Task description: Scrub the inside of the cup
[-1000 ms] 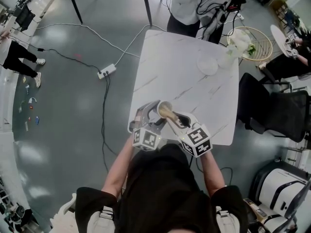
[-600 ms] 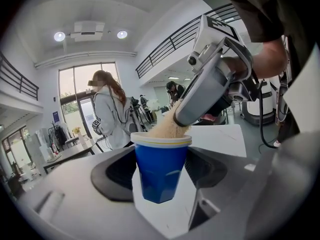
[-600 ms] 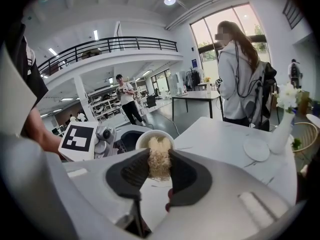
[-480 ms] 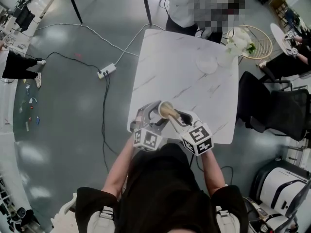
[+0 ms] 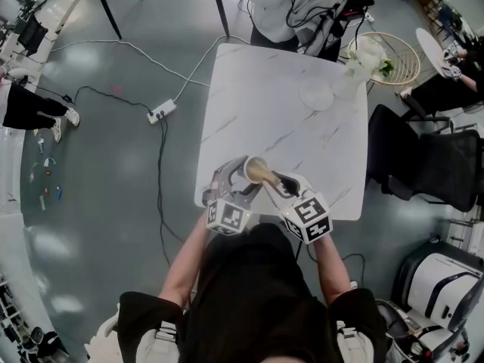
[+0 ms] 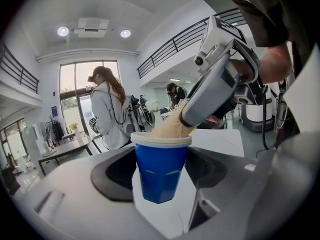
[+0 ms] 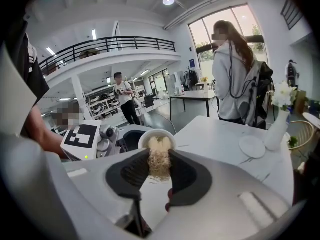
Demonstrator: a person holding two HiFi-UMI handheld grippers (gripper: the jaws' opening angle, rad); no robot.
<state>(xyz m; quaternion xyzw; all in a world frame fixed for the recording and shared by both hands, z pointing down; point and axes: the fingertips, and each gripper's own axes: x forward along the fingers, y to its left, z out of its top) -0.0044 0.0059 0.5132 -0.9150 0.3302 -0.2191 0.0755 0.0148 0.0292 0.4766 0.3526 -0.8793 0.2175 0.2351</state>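
- The cup [image 6: 160, 156], blue with a pale rim, is held off the table [image 5: 287, 112], above its near edge, mouth tipped towards the right gripper.
- It looks light and thin-walled, probably smooth enough to twist or slip under scrubbing and easily squashed by a hard squeeze. The best hold is across the body just under the rim, where the wall is likely stiffest.
- The left gripper [image 6: 161, 171] is clamped on the cup's sides, one pad on each flank.
- The scrubber [image 6: 172, 129], a beige fibrous wad, reaches into the cup's mouth; it looks soft and springy.
- The right gripper [image 7: 159, 176] is pinched tight on the scrubber.
- A plate [image 5: 317, 94] lies well apart, at the table's far side.
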